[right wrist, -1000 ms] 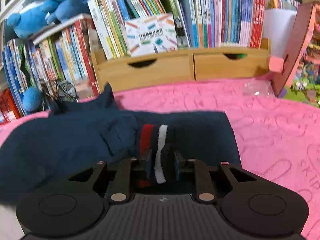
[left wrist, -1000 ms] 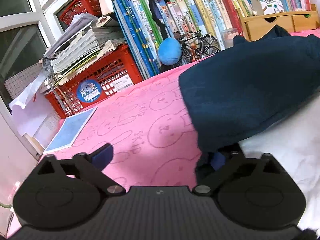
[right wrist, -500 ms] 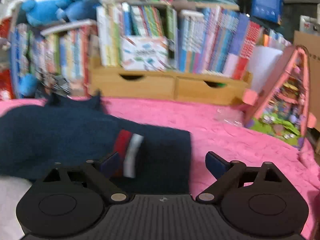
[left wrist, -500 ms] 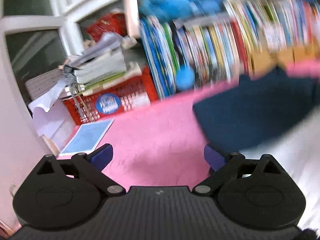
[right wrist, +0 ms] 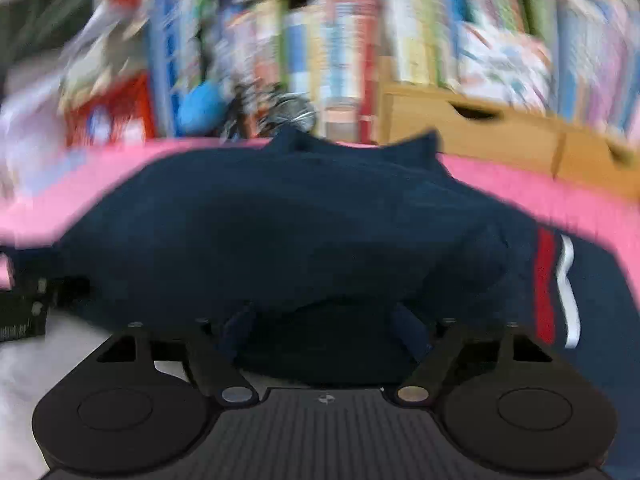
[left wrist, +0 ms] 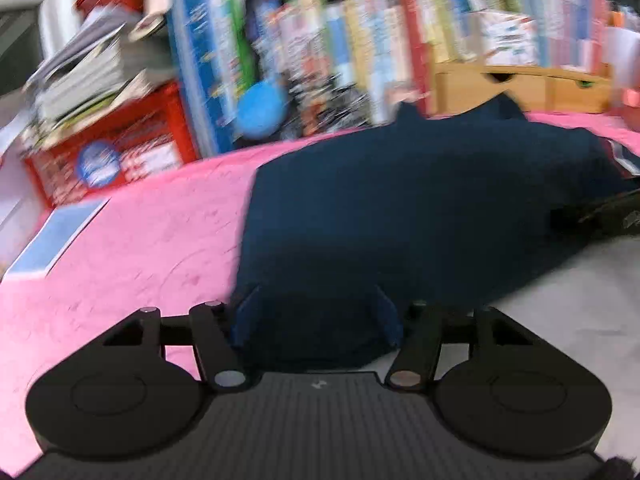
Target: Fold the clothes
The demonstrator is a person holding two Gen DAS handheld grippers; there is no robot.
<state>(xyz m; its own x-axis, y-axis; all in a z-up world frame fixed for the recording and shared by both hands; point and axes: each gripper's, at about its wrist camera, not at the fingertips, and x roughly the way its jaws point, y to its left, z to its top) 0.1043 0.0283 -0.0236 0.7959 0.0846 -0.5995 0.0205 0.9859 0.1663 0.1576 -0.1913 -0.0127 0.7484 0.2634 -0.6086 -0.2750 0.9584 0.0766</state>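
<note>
The left gripper (left wrist: 316,316) stood with its jaws parted around the near left edge of the navy garment (left wrist: 420,208), which lay on the pink blanket (left wrist: 132,248), probably lining up a grip for a fold. Rightward, the right gripper (right wrist: 326,334) straddled the same near edge, jaws apart, clamping nothing, just left of the red-and-white cuff (right wrist: 554,292).

- The right gripper (right wrist: 324,328) fills the bottom of the frame, its fingers spread apart over the near edge of a navy garment (right wrist: 280,232).
- The garment lies across the middle of the frame on a pink cloth (right wrist: 540,196).
- A red and white stripe (right wrist: 556,292) shows at centre right.
- Blurred books (right wrist: 328,48) and wooden drawers (right wrist: 480,124) line the top.
- A black object (right wrist: 24,308) sits at the left edge.
</note>
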